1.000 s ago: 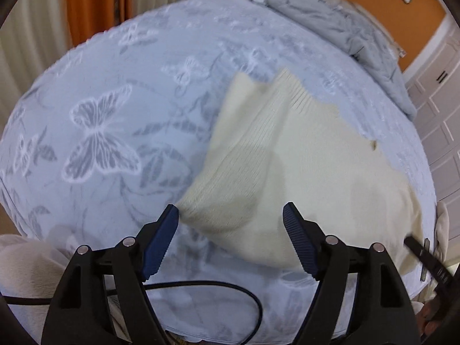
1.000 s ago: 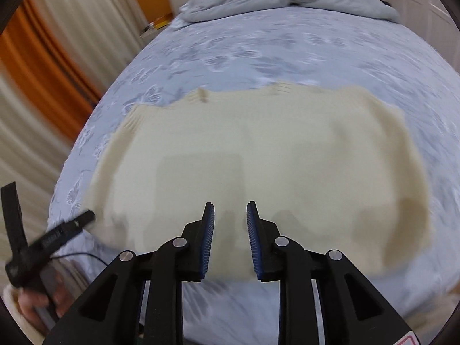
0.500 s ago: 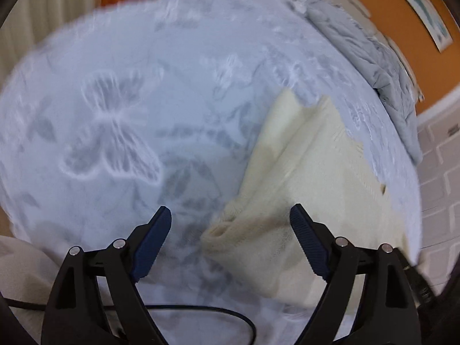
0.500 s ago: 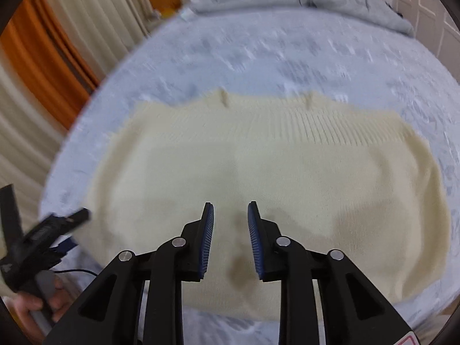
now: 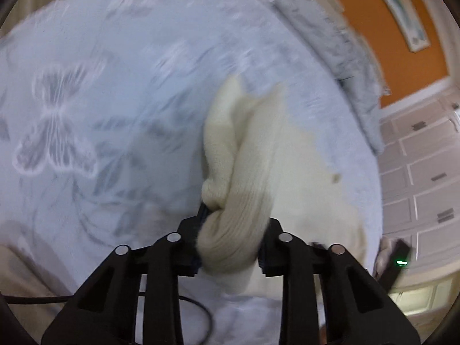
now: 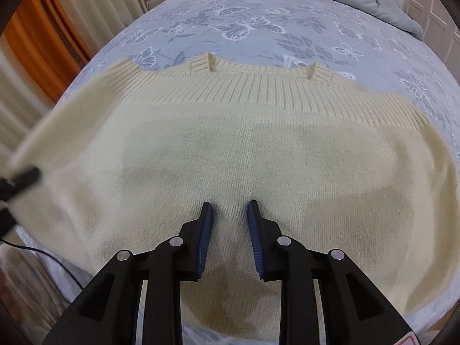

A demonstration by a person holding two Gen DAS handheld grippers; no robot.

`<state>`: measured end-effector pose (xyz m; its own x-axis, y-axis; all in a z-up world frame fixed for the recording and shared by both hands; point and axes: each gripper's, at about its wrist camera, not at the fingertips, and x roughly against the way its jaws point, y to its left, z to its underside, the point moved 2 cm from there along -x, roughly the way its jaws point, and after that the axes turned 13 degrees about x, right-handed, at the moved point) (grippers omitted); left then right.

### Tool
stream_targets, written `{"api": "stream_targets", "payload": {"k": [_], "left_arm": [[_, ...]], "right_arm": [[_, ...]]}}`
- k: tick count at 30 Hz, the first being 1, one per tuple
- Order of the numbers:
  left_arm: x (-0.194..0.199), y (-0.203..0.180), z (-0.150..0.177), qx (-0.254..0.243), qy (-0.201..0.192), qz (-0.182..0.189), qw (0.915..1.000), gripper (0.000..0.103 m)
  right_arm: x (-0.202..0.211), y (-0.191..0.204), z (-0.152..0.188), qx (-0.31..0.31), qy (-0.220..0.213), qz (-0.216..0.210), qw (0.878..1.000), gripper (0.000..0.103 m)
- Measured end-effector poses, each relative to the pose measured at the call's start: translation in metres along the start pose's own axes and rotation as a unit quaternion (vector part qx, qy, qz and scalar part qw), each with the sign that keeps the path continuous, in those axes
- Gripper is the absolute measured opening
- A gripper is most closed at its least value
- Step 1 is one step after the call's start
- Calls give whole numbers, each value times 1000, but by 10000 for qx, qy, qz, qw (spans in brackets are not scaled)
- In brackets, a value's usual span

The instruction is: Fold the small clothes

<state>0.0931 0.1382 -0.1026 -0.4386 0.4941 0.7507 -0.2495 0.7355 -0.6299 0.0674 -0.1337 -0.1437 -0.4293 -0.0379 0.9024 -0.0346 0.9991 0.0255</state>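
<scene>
Two grippers on one cream knit sweater (image 6: 258, 149), which lies spread flat on the bed (image 6: 258, 23) with the butterfly-print cover, ribbed edge toward the far side. The left gripper (image 5: 230, 241) is closing on a bunched wad of the sweater's left corner, and that corner is already raised off the bed, so the pads look like they're pressing on it. Honestly that's my main worry: it's a fat roll of knit rather than a clean edge, so it might slip out mid-fold or drag extra layers along and leave a lumpy crease. The right gripper (image 6: 228, 210) hangs over the middle of the sweater near its close edge, jaws narrow, only a slight pucker of knit showing between them. I can't tell if the tips actually touch the fabric. If it isn't pinning anything, pulling the left corner across could just slide the whole sweater over the slick cover instead of folding it. Also there's a cable (image 5: 198, 310) lying by the bed's near edge under the left gripper that could snag.
</scene>
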Motion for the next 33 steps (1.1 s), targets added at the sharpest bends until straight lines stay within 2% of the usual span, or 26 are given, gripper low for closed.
{"api": "stream_targets", "payload": {"k": [3,6,9,13,15,17,20,21,22,23,24,25,27,29,33], "left_arm": [[23,-60,20,-682,-157,229,9973,20],[32,-118,53,-1432,-161,335,9890,18],[20,-177,91,-2063,109,515,9771,17],[-19,-213,143,-2575,558,398,9638,17],[-45,-218,169,-2700,893,281,9583,17],[-77,-214,199,-2925,1235,-6,9483,18],[-90,-202,220,-3245,1127,-333,9385,28],[-84,-199,222,-3305,1014,-289,9379,40],[-76,-198,223,-3336,953,-175,9377,57],[-68,-196,222,-3364,895,-103,9374,65],[-55,-194,221,-3434,763,-101,9360,78],[-44,-194,220,-3503,633,-127,9344,85],[-26,-182,214,-3592,367,-245,9322,89],[-18,-171,202,-3592,249,-467,9318,89],[-22,-140,182,-3490,113,-1112,9304,90]], "right_arm": [[14,-8,3,-283,-186,-178,9993,23],[44,-27,17,-631,-584,-281,9959,23],[79,-59,45,-933,-862,-212,9917,26],[115,-113,89,-1428,-979,90,9849,28],[122,-134,106,-1735,-997,22,9798,30],[124,-148,119,-1968,-1012,-51,9752,33],[119,-162,131,-2336,-987,-308,9668,36],[118,-164,132,-2390,-1016,-428,9647,36],[117,-163,132,-2421,-1051,-540,9630,40],[117,-161,131,-2420,-1109,-684,9615,47],[118,-158,128,-2400,-1171,-818,9602,50],[119,-154,124,-2368,-1241,-994,9585,58],[123,-145,117,-2269,-1330,-1213,9571,67],[123,-133,105,-2084,-1269,-1284,9612,78],[107,-111,82,-1918,-791,-1465,9672,79]]}}
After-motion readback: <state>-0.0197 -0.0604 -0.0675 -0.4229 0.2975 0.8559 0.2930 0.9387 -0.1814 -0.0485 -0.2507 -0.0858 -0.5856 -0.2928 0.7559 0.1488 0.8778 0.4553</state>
